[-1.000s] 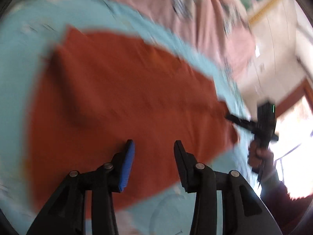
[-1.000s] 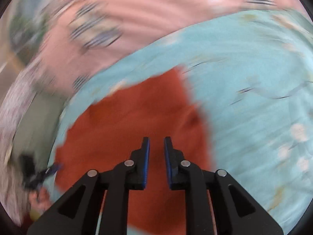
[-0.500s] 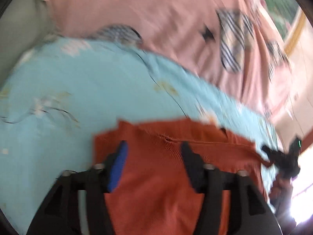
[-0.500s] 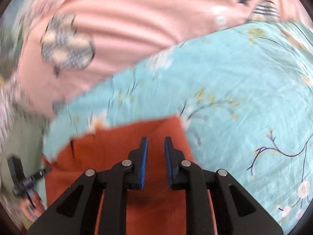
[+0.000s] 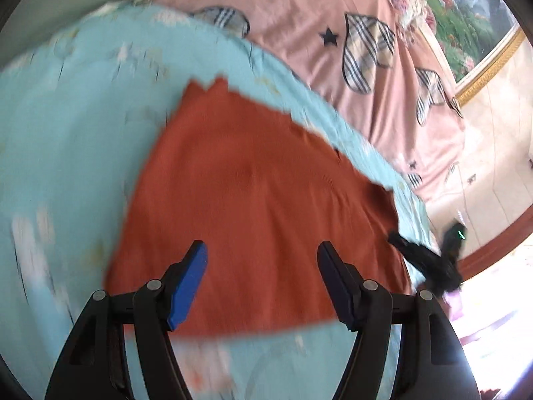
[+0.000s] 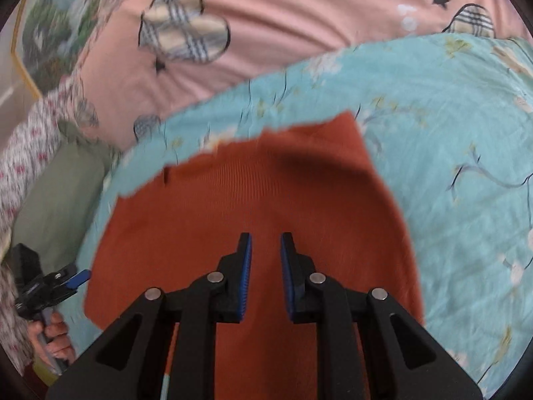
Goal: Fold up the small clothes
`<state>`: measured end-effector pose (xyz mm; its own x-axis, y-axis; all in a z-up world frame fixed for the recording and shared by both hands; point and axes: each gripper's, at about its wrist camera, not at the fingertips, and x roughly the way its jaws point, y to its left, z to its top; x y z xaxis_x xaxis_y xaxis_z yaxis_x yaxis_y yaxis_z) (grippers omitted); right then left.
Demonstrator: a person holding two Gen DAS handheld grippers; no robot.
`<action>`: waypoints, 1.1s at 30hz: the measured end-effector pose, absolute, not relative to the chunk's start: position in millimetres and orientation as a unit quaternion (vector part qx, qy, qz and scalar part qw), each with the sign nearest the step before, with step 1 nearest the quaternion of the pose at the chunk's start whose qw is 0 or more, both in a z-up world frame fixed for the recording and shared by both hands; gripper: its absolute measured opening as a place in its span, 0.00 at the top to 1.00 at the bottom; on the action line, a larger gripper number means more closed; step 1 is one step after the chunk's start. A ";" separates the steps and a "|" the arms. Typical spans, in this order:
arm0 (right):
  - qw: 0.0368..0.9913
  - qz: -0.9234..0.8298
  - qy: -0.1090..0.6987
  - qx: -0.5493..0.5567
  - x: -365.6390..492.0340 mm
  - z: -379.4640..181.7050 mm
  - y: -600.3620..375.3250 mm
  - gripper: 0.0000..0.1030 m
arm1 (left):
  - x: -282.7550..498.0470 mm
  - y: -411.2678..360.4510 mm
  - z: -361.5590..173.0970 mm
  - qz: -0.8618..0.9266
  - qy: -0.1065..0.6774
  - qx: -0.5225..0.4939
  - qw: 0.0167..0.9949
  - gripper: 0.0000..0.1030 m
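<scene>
Hovering over the cloth, both my grippers empty: left gripper jaws wide, right gripper jaws narrowly parted, nearer its far edge.

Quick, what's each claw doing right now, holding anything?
Left claw: open, holding nothing, over the orange garment.
Right claw: partly open, nothing between its fingers.

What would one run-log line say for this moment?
left tongs: open | right tongs: open | orange garment: flat on blue sheet

orange cloth — edges motion-blurred
</scene>
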<state>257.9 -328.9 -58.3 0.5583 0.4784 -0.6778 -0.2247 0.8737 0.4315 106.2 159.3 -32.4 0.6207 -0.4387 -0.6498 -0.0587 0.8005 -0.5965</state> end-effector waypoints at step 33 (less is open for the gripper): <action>0.826 0.218 0.436 0.283 227.1 -63.6 -347.2 0.59 | 131.4 96.6 5.7 -0.081 0.337 -0.214 0.913 0.89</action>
